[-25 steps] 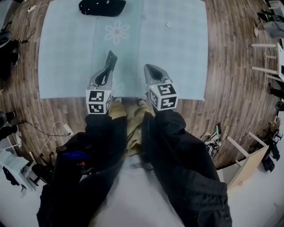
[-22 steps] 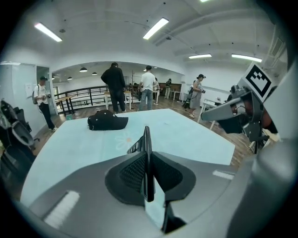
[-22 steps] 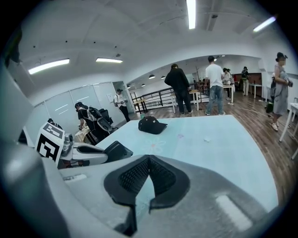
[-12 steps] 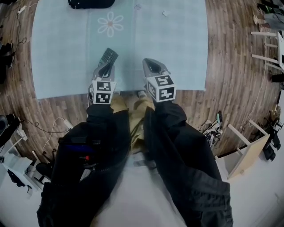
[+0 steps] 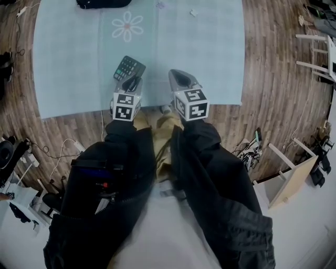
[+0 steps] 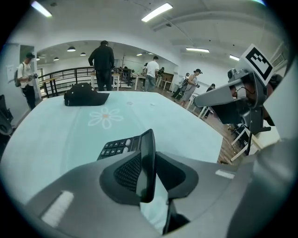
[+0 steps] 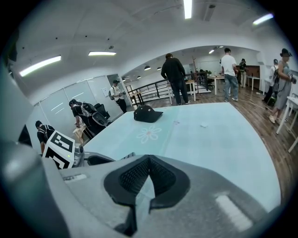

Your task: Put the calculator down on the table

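Observation:
The black calculator [image 5: 129,68] lies keys-up on the light-blue table cloth [image 5: 210,58], just past my left gripper [image 5: 131,84]. In the left gripper view its near end [image 6: 146,162] still stands between the jaws, with the keys [image 6: 116,148] showing to the left. The left gripper [image 6: 150,155] has just been opening, and a gap shows between the right pad and the calculator's edge. My right gripper [image 5: 181,79] hovers beside it over the table's near edge. In its own view the right gripper [image 7: 148,160] has its tips together and nothing between them.
A black cap [image 5: 97,3] lies at the table's far side, beyond a flower print [image 5: 127,26]. Small white scraps [image 5: 193,13] sit far right. Wooden floor surrounds the table, with white furniture [image 5: 294,178] and cables [image 5: 68,149] on it. People [image 6: 103,62] stand beyond the table.
The left gripper has come down toward the table and its jaws have spread. The calculator has gone from edge-on in the grip to keys-up on the cloth. The right gripper has sunk slightly.

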{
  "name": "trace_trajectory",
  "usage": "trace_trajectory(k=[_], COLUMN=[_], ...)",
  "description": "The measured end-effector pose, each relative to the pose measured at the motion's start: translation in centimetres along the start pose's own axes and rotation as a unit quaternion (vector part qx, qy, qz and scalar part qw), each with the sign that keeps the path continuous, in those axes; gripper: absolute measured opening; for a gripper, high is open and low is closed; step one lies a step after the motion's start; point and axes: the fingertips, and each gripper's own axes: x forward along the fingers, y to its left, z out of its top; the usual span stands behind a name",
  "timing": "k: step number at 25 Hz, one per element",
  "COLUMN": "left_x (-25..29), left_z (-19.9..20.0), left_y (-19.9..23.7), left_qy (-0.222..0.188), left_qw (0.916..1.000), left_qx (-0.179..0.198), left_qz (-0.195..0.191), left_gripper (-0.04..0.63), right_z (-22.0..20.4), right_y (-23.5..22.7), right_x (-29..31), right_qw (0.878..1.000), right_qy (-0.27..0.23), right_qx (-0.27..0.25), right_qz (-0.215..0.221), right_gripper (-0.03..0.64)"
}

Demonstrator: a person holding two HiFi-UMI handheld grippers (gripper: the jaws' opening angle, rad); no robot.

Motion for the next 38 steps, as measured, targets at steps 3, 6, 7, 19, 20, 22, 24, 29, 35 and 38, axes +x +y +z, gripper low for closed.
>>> trace_trajectory(k=[3,6,7,19,20,22,24,29,35,38], left_x=[0.5,2.0,2.4,3.2,3.3,3.7,3.8,4.1,4.0,3.0], left_z=[-0.3,-0.6,-0.7,-1.9,-2.0,-2.2,-2.3,-2.7,-2.4,-1.3], left_y=[-0.4,-0.9,-1.0,-2.1,-2.1,-2.1,-2.0,-2.1,-2.5,-2.9], left_qy=[0.002,0.011,0.014,0.035,0.037,0.039,0.04,0.054,0.053,0.034], left_qw=[0.9999,0.9998,0.9997,0.9988,0.9987,0.9984,0.9982,0.9974,0.9955,0.996], left_qx=[-0.006,-0.01,-0.011,-0.019,-0.021,-0.023,-0.025,-0.02,-0.025,-0.028], left_qz=[-0.008,-0.014,-0.014,-0.028,-0.03,-0.033,-0.036,-0.043,-0.074,-0.078], left_gripper=[0.098,0.103,0.104,0.112,0.112,0.114,0.114,0.114,0.103,0.103], right_z=[-0.5,-1.2,-1.3,-1.8,-1.9,-2.1,-2.3,-2.5,-2.3,-1.9], right_y=[-0.2,-1.5,-1.8,-2.4,-2.5,-2.9,-3.0,-3.1,-2.8,-2.2], right_x=[0.0,0.5,0.7,0.3,0.2,0.2,0.2,-0.2,-0.3,-0.5], right_qw=[1.0,1.0,1.0,1.0,1.0,0.999,0.999,0.999,0.999,1.0], right_qy=[0.005,0.011,0.013,0.018,0.019,0.02,0.02,0.02,0.014,0.009], right_qx=[0.003,0.009,0.011,0.022,0.025,0.028,0.03,0.032,0.029,0.025], right_qz=[-0.002,-0.002,-0.002,0.001,-0.001,-0.004,-0.006,-0.01,-0.01,-0.007], right_gripper=[0.002,0.002,0.002,0.002,0.002,0.002,0.002,0.002,0.002,0.002])
